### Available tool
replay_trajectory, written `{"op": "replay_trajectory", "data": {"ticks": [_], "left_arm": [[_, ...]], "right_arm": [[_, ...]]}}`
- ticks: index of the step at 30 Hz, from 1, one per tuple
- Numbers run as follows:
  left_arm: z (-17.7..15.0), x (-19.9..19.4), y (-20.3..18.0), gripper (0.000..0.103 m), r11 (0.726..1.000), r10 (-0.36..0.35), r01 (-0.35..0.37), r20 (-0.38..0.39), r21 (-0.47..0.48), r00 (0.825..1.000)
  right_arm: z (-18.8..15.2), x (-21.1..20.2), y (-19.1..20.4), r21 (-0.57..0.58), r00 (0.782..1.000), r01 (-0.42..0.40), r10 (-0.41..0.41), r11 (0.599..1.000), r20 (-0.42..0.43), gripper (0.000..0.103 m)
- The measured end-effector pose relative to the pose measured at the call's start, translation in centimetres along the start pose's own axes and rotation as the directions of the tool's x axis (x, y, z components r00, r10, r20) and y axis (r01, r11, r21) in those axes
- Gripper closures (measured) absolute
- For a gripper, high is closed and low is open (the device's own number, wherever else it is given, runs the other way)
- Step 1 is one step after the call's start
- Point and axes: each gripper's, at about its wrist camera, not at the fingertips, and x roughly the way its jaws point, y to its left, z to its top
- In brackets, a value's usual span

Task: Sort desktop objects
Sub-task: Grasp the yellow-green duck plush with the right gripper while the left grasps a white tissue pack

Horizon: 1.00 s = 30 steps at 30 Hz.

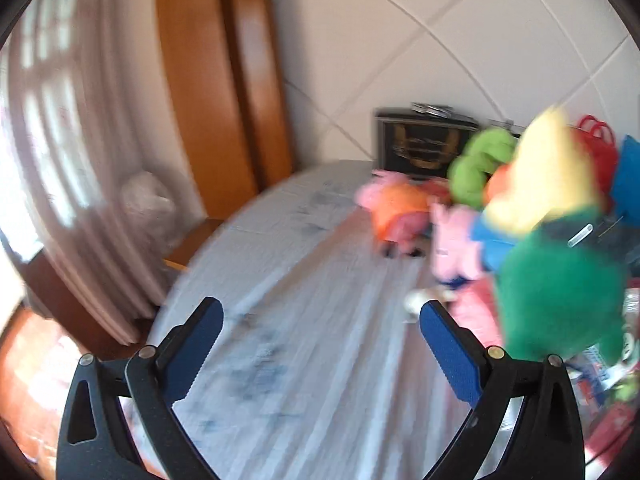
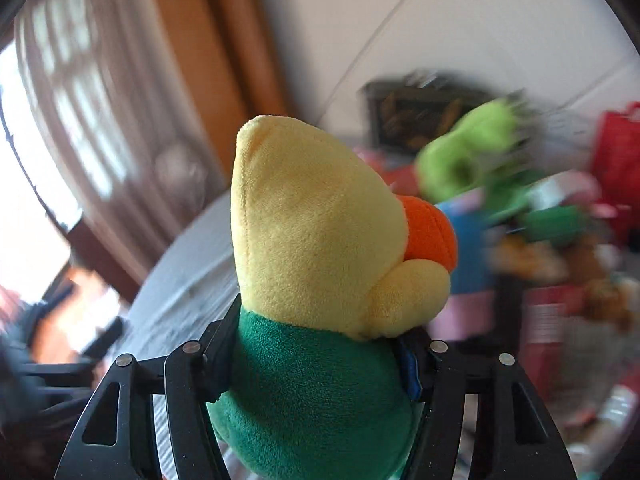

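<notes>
A plush duck (image 2: 320, 240) with a yellow head, an orange beak and a green body fills the right wrist view. My right gripper (image 2: 320, 344) is shut on its green body, holding it above the table. In the left wrist view the same duck (image 1: 556, 300) hangs at the right, blurred. My left gripper (image 1: 320, 308) stands open over the pale tablecloth (image 1: 300, 380) with nothing between its blue pads. On the table behind lie a pink pig plush in an orange dress (image 1: 400, 216), a pink pig plush in blue (image 1: 460, 244) and a light green plush (image 1: 480, 164).
A black box (image 1: 420, 144) stands against the white tiled wall at the back. A red bag (image 1: 600, 140) and mixed clutter (image 2: 560, 272) crowd the right side. The table's rounded edge falls off at the left, toward a curtain (image 1: 80, 160) and a wooden door frame (image 1: 224, 80).
</notes>
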Motion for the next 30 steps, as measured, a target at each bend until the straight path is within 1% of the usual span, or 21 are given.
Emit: {"op": "replay_trajectory", "data": {"ticks": [2,3,6,7,8,9,10,12,13,15,17,19,22,23,24,27,30], "left_arm": [[-0.1,1.9,-2.7,0.003,0.999,-0.036,0.037,-0.030,0.015,0.999],[-0.3,3.0,-4.2,0.003,0.998,-0.058,0.059,-0.047,0.025,0.997],[-1.5,6.4,-8.3,0.003,0.992,-0.120,0.124,-0.112,0.033,0.986],[-2.1,7.7,-9.5,0.003,0.992,-0.117,0.124,-0.150,0.035,0.982],[-2.8,8.8,-10.1,0.003,0.993,-0.110,0.116,-0.195,0.019,0.975],[-3.1,9.4,-10.4,0.003,0.992,-0.129,0.129,-0.216,-0.013,0.968],[-3.6,9.7,-10.3,0.003,0.987,-0.159,0.152,-0.222,-0.049,0.962],[-4.1,10.0,-10.5,0.003,0.989,-0.148,0.138,-0.226,-0.059,0.963],[-4.2,10.4,-10.7,0.003,0.990,-0.138,0.129,-0.237,-0.053,0.962],[-4.8,11.2,-11.0,0.003,0.993,-0.116,0.109,-0.273,-0.042,0.955],[-5.5,11.8,-11.5,0.003,0.994,-0.112,0.109,-0.305,-0.026,0.946],[-6.2,12.4,-11.7,0.003,0.997,-0.077,0.079,-0.325,-0.009,0.943],[-6.9,13.2,-11.1,0.003,0.995,-0.096,0.084,-0.352,-0.050,0.931],[-7.0,13.2,-11.0,0.004,0.995,-0.099,0.084,-0.348,-0.056,0.932],[-7.1,13.3,-11.0,0.009,0.995,-0.102,0.090,-0.341,-0.052,0.934],[-7.0,12.6,-11.1,0.015,0.994,-0.105,0.103,-0.329,-0.026,0.939],[-6.2,10.9,-10.4,0.017,0.994,-0.105,0.105,-0.283,-0.014,0.953]], "right_arm": [[0.5,-4.5,-3.1,0.058,0.997,0.024,-0.028,0.998,0.071,0.040],[0.6,-6.0,-4.1,0.065,0.994,0.049,-0.055,0.997,0.098,0.040],[0.6,-10.3,-7.3,0.083,0.978,0.126,-0.138,0.989,0.157,0.040],[0.5,-11.6,-8.6,0.099,0.974,0.141,-0.156,0.985,0.167,0.040],[0.4,-12.0,-9.3,0.112,0.972,0.145,-0.163,0.983,0.169,0.040],[0.2,-12.9,-10.2,0.123,0.971,0.146,-0.166,0.982,0.170,0.040],[0.0,-13.4,-10.8,0.125,0.971,0.150,-0.170,0.981,0.171,0.040],[-0.4,-14.2,-11.4,0.107,0.967,0.168,-0.184,0.980,0.174,0.040],[-0.5,-14.3,-11.8,0.106,0.968,0.164,-0.180,0.981,0.173,0.040],[-0.8,-14.2,-12.7,0.127,0.975,0.126,-0.147,0.984,0.167,0.039],[-1.0,-13.9,-13.1,0.131,0.981,0.103,-0.123,0.986,0.150,0.039],[-1.2,-14.0,-13.5,0.129,0.983,0.093,-0.111,0.987,0.143,0.039],[-1.5,-14.1,-13.3,0.116,0.983,0.090,-0.107,0.989,0.149,0.039],[-1.6,-14.4,-13.7,0.117,0.982,0.087,-0.105,0.989,0.154,0.039],[-1.5,-14.5,-13.9,0.119,0.982,0.085,-0.104,0.989,0.158,0.039],[-1.3,-14.9,-14.0,0.120,0.979,0.095,-0.114,0.988,0.169,0.039],[-1.4,-15.7,-13.7,0.116,0.973,0.111,-0.131,0.987,0.188,0.039]]}}
